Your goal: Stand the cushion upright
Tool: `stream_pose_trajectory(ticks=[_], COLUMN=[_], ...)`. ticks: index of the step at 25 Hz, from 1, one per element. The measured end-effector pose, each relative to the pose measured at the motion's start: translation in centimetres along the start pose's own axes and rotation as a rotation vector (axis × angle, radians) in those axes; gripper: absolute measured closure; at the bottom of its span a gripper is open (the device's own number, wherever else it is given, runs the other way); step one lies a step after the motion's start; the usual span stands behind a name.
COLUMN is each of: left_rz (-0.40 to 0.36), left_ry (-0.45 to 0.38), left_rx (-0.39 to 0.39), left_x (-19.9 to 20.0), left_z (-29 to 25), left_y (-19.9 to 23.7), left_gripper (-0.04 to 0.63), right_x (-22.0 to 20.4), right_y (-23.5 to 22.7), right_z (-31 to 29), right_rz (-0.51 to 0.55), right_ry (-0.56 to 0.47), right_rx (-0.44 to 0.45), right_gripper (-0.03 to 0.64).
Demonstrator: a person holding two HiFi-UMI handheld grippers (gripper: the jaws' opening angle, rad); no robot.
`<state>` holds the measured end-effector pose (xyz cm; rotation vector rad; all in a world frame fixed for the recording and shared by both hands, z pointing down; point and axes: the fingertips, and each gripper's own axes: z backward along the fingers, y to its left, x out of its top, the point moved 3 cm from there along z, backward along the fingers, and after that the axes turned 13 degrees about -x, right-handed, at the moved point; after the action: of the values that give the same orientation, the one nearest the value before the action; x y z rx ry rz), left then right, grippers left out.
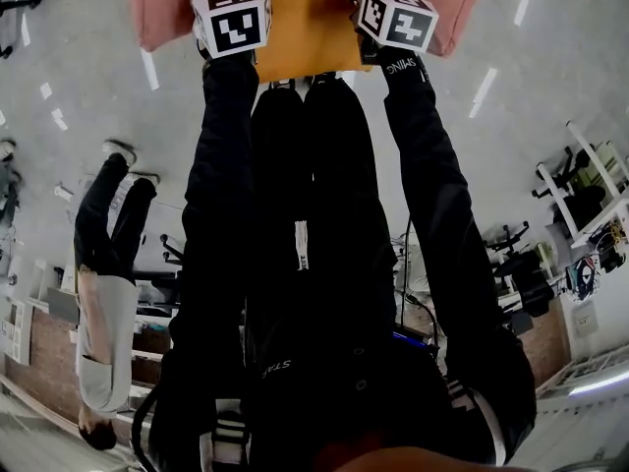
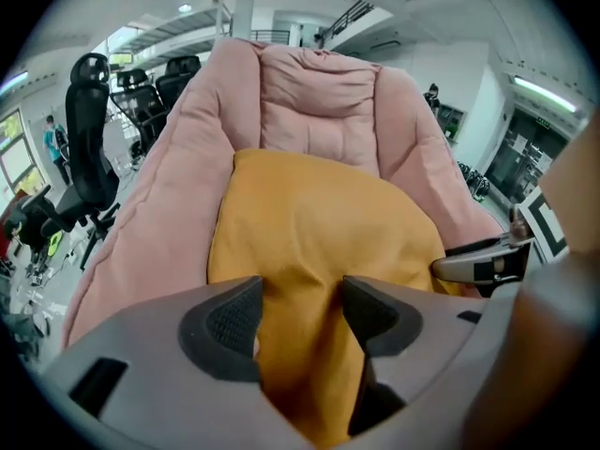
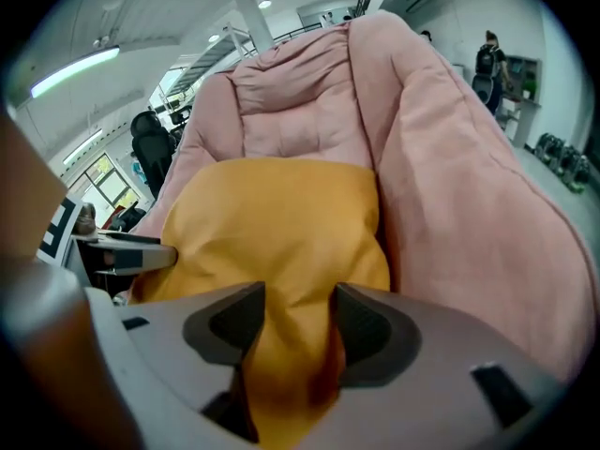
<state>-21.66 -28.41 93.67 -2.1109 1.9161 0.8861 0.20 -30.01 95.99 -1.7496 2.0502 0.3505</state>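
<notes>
The left claw (image 2: 300,293) and the right claw (image 3: 298,298) are both standing apart, each straddling a bunched fold of the orange cushion (image 2: 319,214), which is lying in the seat of the pink chair (image 2: 319,111) with its far edge reaching toward the backrest. The pads are looking as if they are only brushing the cloth, not squeezing it. The main risk is that the claws are taking in loose cover and no filling, so a lift could be stretching the fabric while the body sags or slips free. Uneven bites could also be twisting the cushion, and with the soft, sloping seat under it, it may be flopping forward once stood up. The cushion's near edge and underside are hiding behind the claw bodies, so how deep the fold is sitting is hard to judge. In the head view the sleeves are covering the middle, and the cushion and chair are being cut off at the top.
</notes>
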Motion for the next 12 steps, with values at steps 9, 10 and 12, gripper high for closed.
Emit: stream_pose_trajectory(ticks=[9,10,12], left_rz=[-0.023,-0.023,-0.011], left_ry=[-0.004,-0.011,-0.025], left_rx=[0.011,0.014,0.014], left_x=[2.6,2.7,2.5], left_z=[-0.9,-0.9,-0.3], left_y=[-3.8,-3.9,-3.6], left_gripper=[0.531,0.55,0.574], right_x=[2.0,2.2,2.0], right_y=[-1.3,-1.1,-0.5], right_z=[0.2,0.4,0.8], right_rz=[-0.01,-0.014,-0.018], right_ry=[0.013,0.005,-0.004], right_rx=[0.003,0.0,-0.006], right_gripper=[0.569,0.582,0.595])
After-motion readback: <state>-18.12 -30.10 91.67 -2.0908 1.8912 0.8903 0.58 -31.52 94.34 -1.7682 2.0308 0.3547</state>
